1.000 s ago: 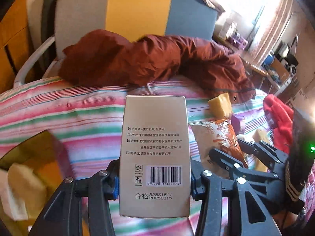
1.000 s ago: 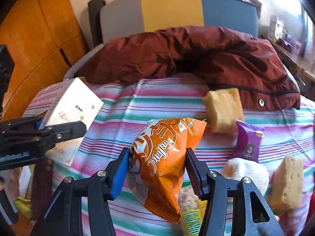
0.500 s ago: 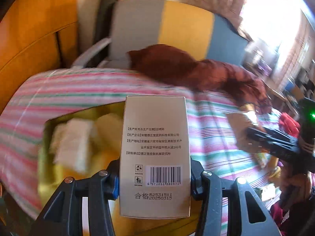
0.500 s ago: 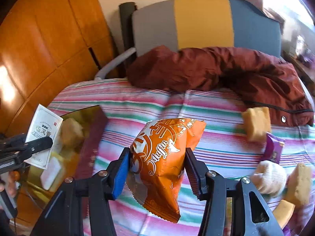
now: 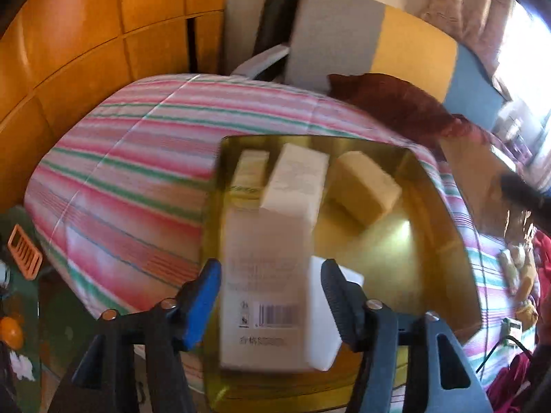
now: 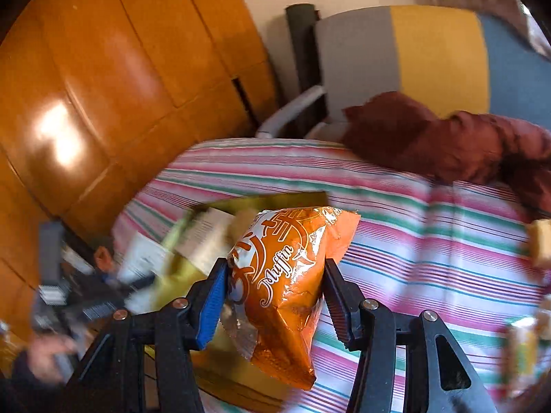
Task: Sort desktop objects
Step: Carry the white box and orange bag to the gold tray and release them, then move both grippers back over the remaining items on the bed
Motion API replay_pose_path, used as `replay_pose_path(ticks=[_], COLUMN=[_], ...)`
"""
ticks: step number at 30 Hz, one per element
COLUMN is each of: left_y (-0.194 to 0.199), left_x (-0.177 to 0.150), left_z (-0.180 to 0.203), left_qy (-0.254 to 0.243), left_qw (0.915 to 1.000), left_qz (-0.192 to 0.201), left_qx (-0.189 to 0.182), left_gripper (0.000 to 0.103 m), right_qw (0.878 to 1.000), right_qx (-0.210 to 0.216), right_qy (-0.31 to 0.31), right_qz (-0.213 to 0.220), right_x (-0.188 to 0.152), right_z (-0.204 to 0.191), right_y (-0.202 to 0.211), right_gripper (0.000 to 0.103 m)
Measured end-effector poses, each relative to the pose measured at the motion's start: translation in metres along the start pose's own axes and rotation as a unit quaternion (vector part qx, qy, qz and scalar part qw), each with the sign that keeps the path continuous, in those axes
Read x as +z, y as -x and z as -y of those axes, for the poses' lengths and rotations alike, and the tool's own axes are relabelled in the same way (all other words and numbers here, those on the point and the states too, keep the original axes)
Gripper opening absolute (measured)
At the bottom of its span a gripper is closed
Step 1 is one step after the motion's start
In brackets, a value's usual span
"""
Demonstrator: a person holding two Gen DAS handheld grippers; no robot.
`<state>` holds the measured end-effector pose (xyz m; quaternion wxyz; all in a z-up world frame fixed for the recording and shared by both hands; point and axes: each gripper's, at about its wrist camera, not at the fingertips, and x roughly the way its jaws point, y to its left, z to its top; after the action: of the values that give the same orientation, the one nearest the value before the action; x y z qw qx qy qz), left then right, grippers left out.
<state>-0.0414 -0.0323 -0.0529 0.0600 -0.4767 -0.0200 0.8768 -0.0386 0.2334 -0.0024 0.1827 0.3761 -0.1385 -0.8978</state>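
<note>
In the left wrist view my left gripper point(image 5: 270, 275) hangs over a gold tray point(image 5: 434, 199). Its jaws are opening, and a white barcode box point(image 5: 263, 296) sits blurred between them with a gap at the right pad. The tray holds a white box point(image 5: 296, 179), a cream box point(image 5: 249, 168), a yellow sponge block point(image 5: 361, 189) and a white block point(image 5: 327, 313). In the right wrist view my right gripper point(image 6: 275, 272) is shut on an orange Muffin snack bag point(image 6: 286, 275). Its jaws are opening slightly, but both pads still press the bag. The bag hangs beside the gold tray point(image 6: 275, 201).
A pink and green striped cloth point(image 5: 137, 179) covers the surface. A dark red jacket point(image 6: 447, 137) and a grey, yellow and blue chair back point(image 6: 430, 51) lie behind it. Wooden panels point(image 6: 120, 86) stand at the left. A yellow block point(image 6: 540, 241) lies at the right.
Both grippers swung left over the gold tray. The left jaws spread and the barcode box came free of the pads. The right gripper still carries the orange bag.
</note>
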Motion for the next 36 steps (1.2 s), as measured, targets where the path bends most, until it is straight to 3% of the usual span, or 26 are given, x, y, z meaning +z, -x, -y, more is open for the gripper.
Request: replay_pose_path(ticks=[1, 3, 10, 23, 36], left_y=[-0.002, -0.001, 0.013, 0.048, 0.062], left_x=[-0.003, -0.007, -0.019, -0.017, -0.025], left_z=[-0.005, -0.012, -0.028, 0.0, 0.039], left_qy=[0.006, 0.018, 0.029, -0.016, -0.081], left_qw=[0.9999, 0.9994, 0.9987, 0.996, 0.9914], left_qz=[-0.007, -0.006, 0.022, 0.087, 0.102], left_qx=[-0.014, -0.03, -0.035, -0.017, -0.005], left_gripper=[0.067, 0.076, 0.075, 0.075, 0.076], right_qw=[1.0, 0.999, 0.999, 0.997, 0.993], right_qx=[0.025, 0.036, 0.02, -0.044, -0.093], right_qy=[-0.007, -0.005, 0.032, 0.043, 0.059], right_qz=[-0.002, 0.001, -0.034, -0.05, -0.029], right_x=[0.005, 0.009, -0.004, -0.057, -0.085], right_z=[-0.011, -0.028, -0.057, -0.045, -0.034], right_y=[-0.012, -0.028, -0.049, -0.022, 0.016], right_gripper=[0.059, 0.066, 0.068, 0.078, 0.084])
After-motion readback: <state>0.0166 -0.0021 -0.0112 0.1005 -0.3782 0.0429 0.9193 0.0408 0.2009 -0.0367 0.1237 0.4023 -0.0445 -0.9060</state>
